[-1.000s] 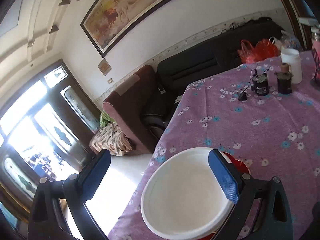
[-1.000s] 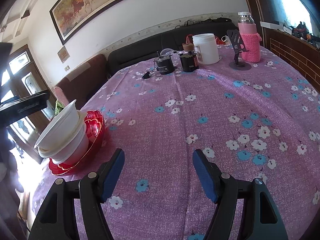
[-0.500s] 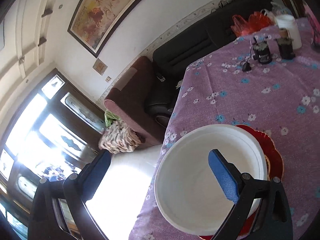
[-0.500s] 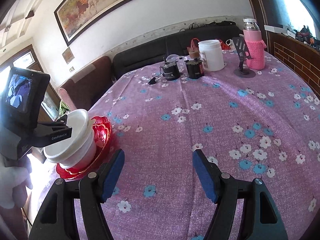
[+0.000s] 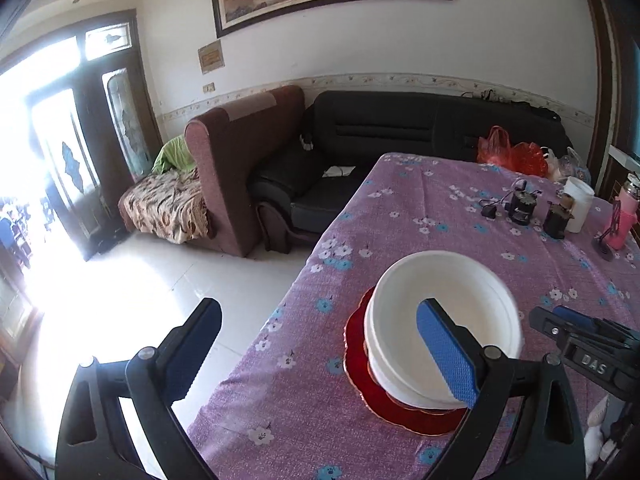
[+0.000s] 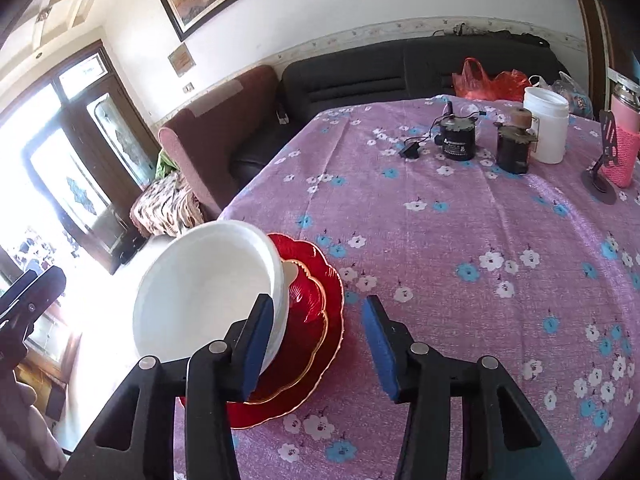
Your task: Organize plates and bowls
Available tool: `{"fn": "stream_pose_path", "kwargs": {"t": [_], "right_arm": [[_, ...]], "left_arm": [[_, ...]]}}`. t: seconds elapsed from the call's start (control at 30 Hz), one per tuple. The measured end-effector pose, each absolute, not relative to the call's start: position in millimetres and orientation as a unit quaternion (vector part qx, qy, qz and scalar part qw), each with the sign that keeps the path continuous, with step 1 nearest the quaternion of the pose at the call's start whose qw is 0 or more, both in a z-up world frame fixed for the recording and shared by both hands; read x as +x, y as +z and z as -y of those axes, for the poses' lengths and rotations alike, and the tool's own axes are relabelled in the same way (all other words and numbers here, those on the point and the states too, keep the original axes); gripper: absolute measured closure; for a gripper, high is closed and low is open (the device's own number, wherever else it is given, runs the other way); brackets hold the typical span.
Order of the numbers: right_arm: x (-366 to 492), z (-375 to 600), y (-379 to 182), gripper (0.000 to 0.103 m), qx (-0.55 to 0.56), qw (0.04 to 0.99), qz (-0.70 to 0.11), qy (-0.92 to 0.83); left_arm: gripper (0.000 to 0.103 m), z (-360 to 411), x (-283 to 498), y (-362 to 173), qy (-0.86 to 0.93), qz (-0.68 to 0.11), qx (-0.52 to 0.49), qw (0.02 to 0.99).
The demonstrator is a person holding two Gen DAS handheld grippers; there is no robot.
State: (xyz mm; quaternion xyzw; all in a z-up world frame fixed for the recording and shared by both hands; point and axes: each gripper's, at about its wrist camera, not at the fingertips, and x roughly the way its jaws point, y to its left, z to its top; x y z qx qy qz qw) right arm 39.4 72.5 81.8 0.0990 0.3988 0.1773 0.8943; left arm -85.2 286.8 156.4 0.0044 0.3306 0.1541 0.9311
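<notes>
Stacked white bowls [image 5: 440, 320] [image 6: 208, 292] stand on stacked red scalloped plates with gold rims [image 5: 356, 356] [image 6: 312, 320] near the left edge of the purple flowered tablecloth. My left gripper [image 5: 320, 352] is open and empty, pulled back over the table's edge; its right finger shows in front of the bowls. My right gripper [image 6: 316, 344] is open and empty, low over the plates; its left finger is against the bowls' outer wall and its right finger is over the cloth beyond the plates' rim.
At the table's far side stand a white jar [image 6: 546, 124], two small dark motors [image 6: 458, 140] with a cable, a phone stand [image 6: 602, 152] and a pink-sleeved flask [image 6: 626, 136]. Sofas [image 5: 360, 152] and a tiled floor [image 5: 180, 288] lie beyond the left edge.
My left gripper has drawn back and up from the bowls and levelled out. My right gripper has moved left, up to the stack, with its left finger by the bowl wall.
</notes>
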Motion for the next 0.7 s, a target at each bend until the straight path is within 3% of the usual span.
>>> {"fn": "stream_pose_path", "kwargs": {"t": [0.33,0.57,0.7], "right_arm": [[32.0,-81.6,82.3,0.052,0.090,0.899,-0.392,0.170],[30.2,-61.4,79.9,0.052,0.096,0.909,-0.383,0.136],[31.4,-47.9,66.5,0.052,0.112,0.903,-0.395,0.124]], "left_arm": [[0.005,-316.1,-45.3,120.0,0.199,-0.363,-0.009,0.910],[0.005,-350.6,-63.5,107.5,0.218,-0.357,-0.072,0.906],[0.005,-341.6,-67.9,96.9,0.252,-0.356,-0.017,0.900]]}}
